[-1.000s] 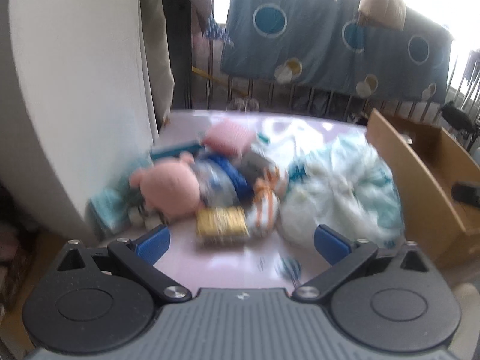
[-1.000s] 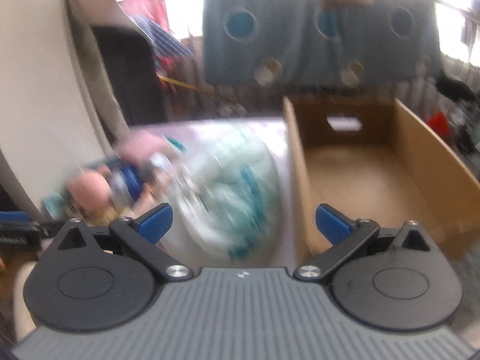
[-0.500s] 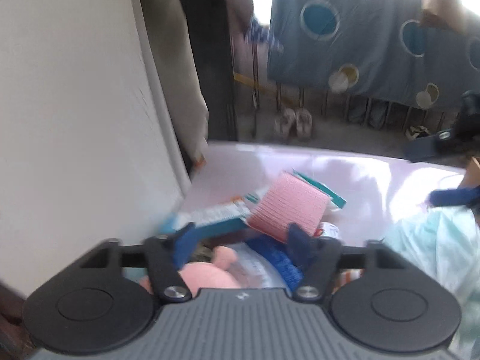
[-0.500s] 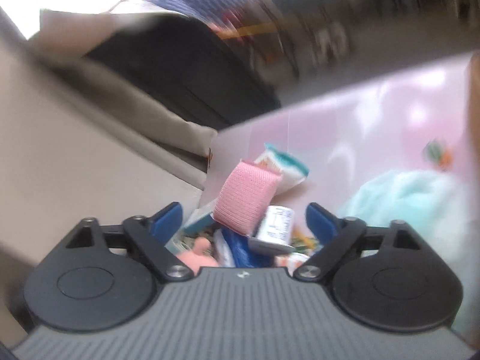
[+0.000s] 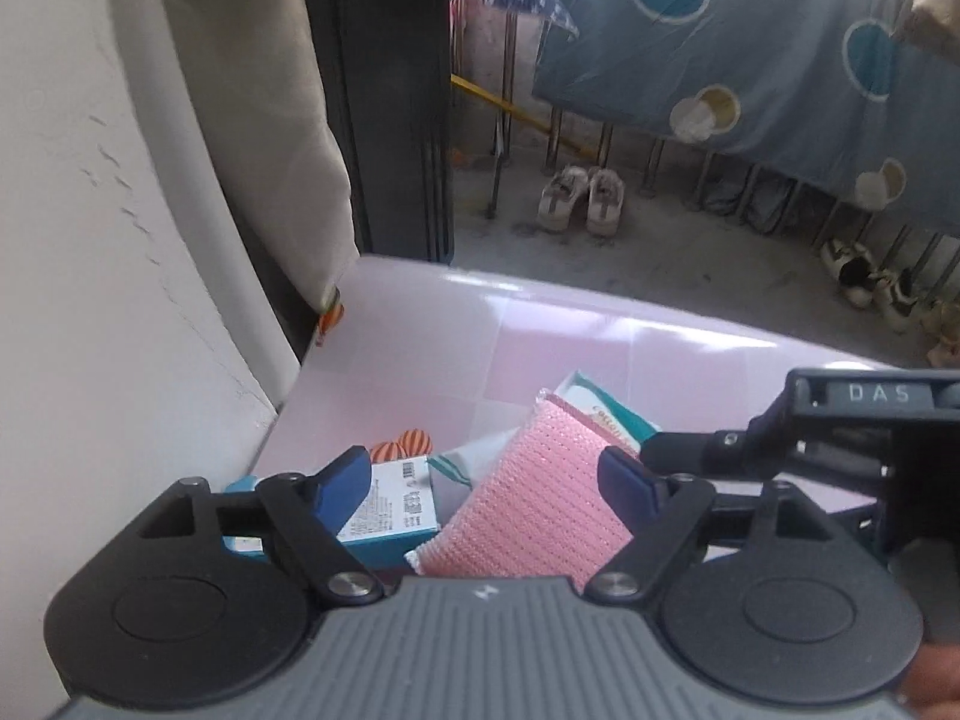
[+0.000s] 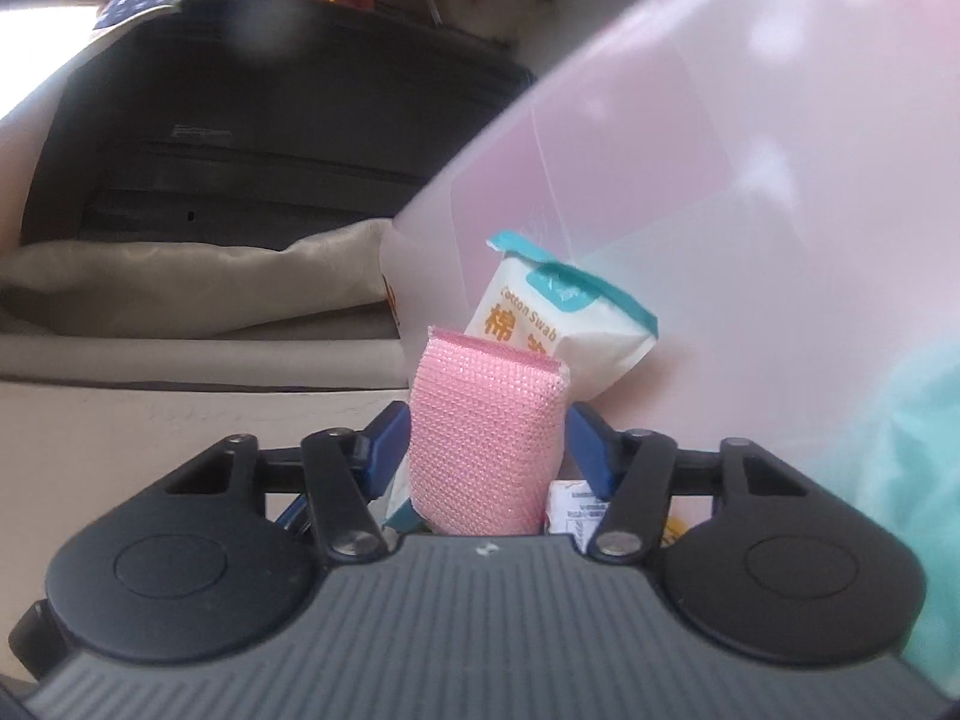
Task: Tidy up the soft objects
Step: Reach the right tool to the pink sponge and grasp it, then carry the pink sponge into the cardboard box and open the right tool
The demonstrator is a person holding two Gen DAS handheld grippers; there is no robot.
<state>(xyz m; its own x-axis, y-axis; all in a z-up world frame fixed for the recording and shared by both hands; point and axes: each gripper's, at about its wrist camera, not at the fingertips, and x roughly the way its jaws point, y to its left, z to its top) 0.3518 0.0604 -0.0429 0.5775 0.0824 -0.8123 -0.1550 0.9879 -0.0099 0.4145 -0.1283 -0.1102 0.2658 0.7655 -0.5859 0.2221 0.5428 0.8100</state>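
A pink knitted sponge (image 6: 486, 426) stands on end between the blue pads of my right gripper (image 6: 487, 438), which is shut on it. The same sponge (image 5: 534, 510) shows in the left wrist view, leaning between my left gripper's fingers. My left gripper (image 5: 483, 483) is open and hovers just over it, with its right pad (image 5: 624, 480) at the sponge's edge. The right gripper's body (image 5: 840, 450) reaches in from the right. A cotton swab pack (image 6: 564, 324) lies behind the sponge on the pink table (image 5: 480, 348).
A teal-and-white box (image 5: 390, 510) lies left of the sponge, with an orange striped item (image 5: 402, 444) behind it. A pale teal plush (image 6: 900, 450) sits at the right. A white wall (image 5: 120, 240) and beige curtain (image 5: 264, 120) bound the table's left side.
Both grippers moved forward and down over the pile to the pink sponge. The right gripper closed from wide open onto the sponge. The left gripper stays open.
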